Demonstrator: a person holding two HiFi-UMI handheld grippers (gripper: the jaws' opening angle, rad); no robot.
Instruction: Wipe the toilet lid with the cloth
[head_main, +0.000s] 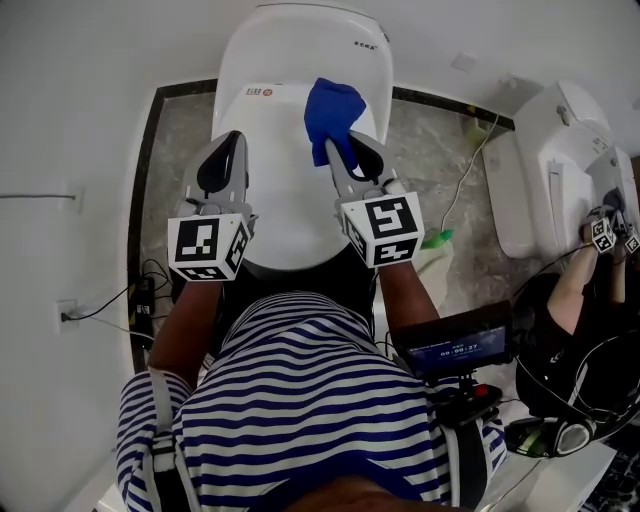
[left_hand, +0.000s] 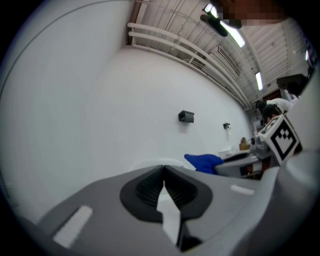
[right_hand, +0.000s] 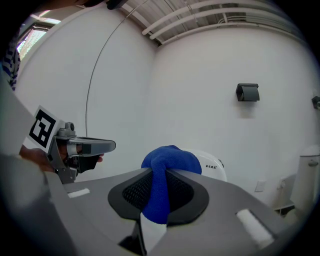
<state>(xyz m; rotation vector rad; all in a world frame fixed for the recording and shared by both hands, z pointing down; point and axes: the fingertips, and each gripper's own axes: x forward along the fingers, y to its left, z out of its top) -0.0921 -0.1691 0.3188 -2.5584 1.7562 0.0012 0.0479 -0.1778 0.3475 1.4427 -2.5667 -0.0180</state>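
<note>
Now, right gripper (head_main: 342, 152): jaws clamped on the blue cloth (head_main: 333, 110)
Cloth: bunched over the toilet lid (head_main: 280, 200), far right part, near its rear edge
Left gripper (head_main: 228, 150): jaws together, empty, above the lid's left side

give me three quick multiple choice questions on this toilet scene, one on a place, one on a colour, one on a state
1. Where is the cloth?
A. on the floor
B. clamped in the right gripper
C. folded on the person's lap

2. What colour is the toilet lid?
A. black
B. white
C. green

3. How do the jaws of the left gripper stand?
A. wide apart
B. together on a sponge
C. together, with nothing between

Answers:
1. B: the right gripper view shows the blue fold pinched between its jaws.
2. B: the head view shows it plain white.
3. C: the left gripper view shows its jaws meeting with nothing held.
</note>
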